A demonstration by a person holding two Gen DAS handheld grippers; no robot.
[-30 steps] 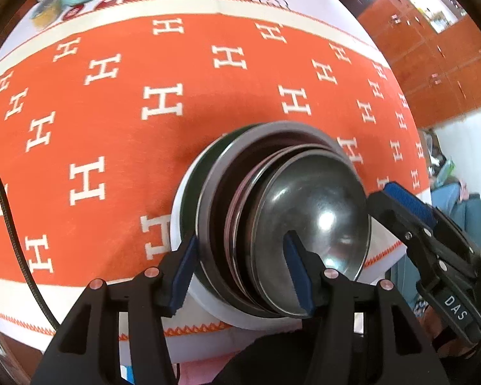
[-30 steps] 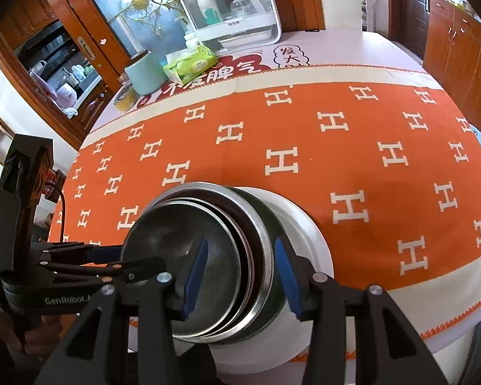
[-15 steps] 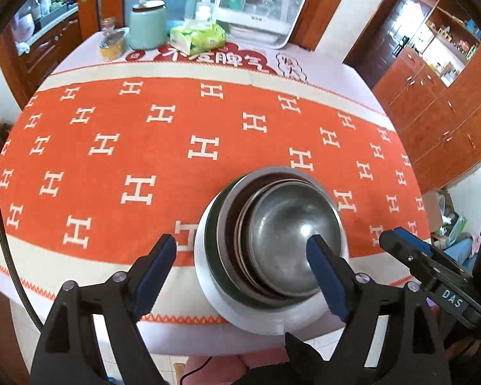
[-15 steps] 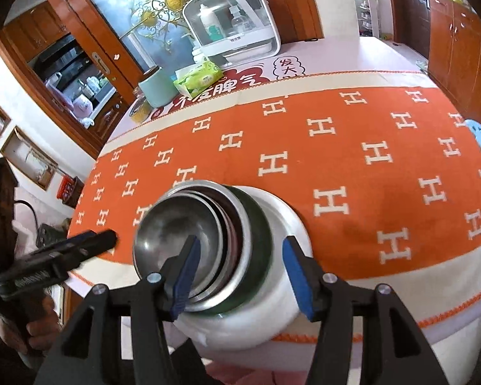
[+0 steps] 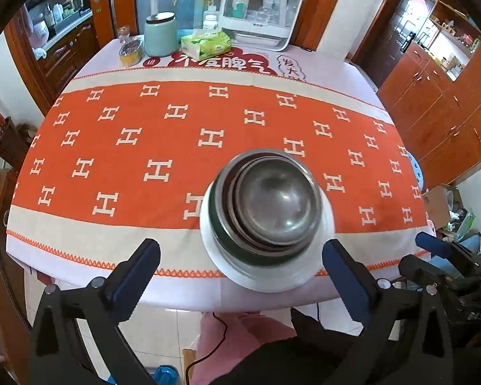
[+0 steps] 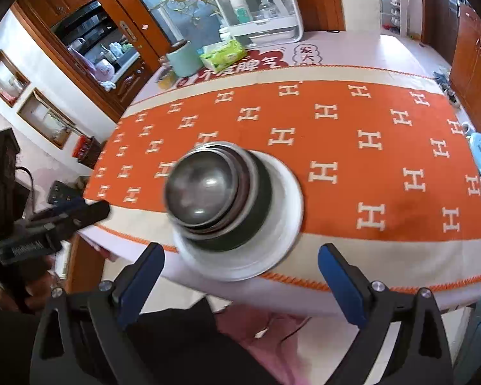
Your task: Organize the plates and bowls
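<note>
Bowls (image 5: pixel 274 207) sit nested, smallest on top, on white plate (image 5: pixel 266 276) at the near table edge, which keeps the stack stable. Left gripper (image 5: pixel 240 268) and right gripper (image 6: pixel 240 268) have just been opening; jaws wide, nothing between them.

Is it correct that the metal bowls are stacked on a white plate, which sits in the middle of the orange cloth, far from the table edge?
Not quite. The metal bowls are stacked on the white plate, but the plate sits at the near table edge, partly off the orange cloth. The left wrist view shows this.
</note>
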